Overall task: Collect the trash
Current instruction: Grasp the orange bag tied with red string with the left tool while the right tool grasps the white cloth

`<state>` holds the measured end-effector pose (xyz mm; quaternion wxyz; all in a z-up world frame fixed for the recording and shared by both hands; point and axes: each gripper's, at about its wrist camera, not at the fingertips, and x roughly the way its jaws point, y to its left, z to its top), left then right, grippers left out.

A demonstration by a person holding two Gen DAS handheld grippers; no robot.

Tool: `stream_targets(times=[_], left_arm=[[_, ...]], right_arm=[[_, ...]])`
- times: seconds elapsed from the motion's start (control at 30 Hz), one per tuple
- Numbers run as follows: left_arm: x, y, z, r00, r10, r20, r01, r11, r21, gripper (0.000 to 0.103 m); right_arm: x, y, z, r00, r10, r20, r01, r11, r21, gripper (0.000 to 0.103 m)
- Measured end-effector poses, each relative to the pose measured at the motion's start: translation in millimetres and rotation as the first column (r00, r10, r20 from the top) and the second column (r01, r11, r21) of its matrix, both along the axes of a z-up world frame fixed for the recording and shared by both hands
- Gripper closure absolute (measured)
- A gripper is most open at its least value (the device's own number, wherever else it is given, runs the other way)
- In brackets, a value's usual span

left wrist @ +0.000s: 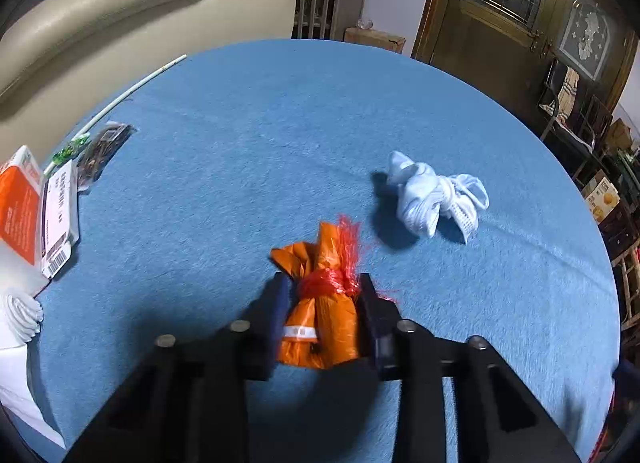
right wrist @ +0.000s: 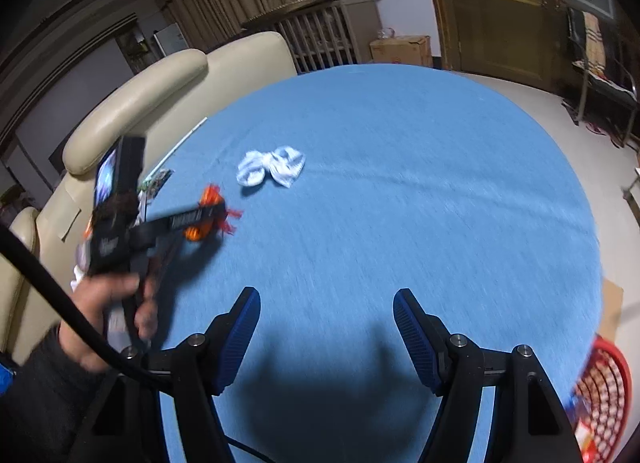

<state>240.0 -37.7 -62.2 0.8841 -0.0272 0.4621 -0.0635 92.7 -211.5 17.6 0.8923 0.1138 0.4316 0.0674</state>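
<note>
A small orange plastic bag [left wrist: 320, 327], tied at the neck with frayed red string, sits on the blue round table [left wrist: 280, 143]. My left gripper [left wrist: 324, 279] is shut on it, one dark pad pressed against each side. In the right wrist view a hand holds that left gripper [right wrist: 208, 215] at the table's left, with the orange bag [right wrist: 195, 233] showing between its fingers. A crumpled white cloth bundle [left wrist: 436, 199] lies just beyond and to the right, also visible as the white bundle [right wrist: 272, 167]. My right gripper [right wrist: 327, 297] hangs open over bare blue cloth, holding nothing.
An orange-and-white box [left wrist: 20, 207], a labelled packet [left wrist: 60, 219], a dark wrapper [left wrist: 102, 147], a white stick [left wrist: 132, 91] and white tissue [left wrist: 20, 311] lie along the table's left edge. A cream sofa [left wrist: 120, 11] stands behind. A red basket [right wrist: 604, 391] sits below the table's right edge.
</note>
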Motion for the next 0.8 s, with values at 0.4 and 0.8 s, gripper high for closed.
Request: stream_targets(times=[0.4, 0.8], left_arm=[[-34, 33, -1, 1.000, -0.018, -0.001, 0.018, 1.000, 0.007, 0.052], [-30, 39, 0, 1.000, 0.013, -0.004, -0.013, 1.000, 0.000, 0.042]], right_arm=[[137, 42, -13, 1.000, -0.009, -0.020, 0.011, 0.998, 0.069, 0.021], [210, 108, -49, 0.993, 0.046, -0.107, -0.059, 0.990, -0.125, 0.024]])
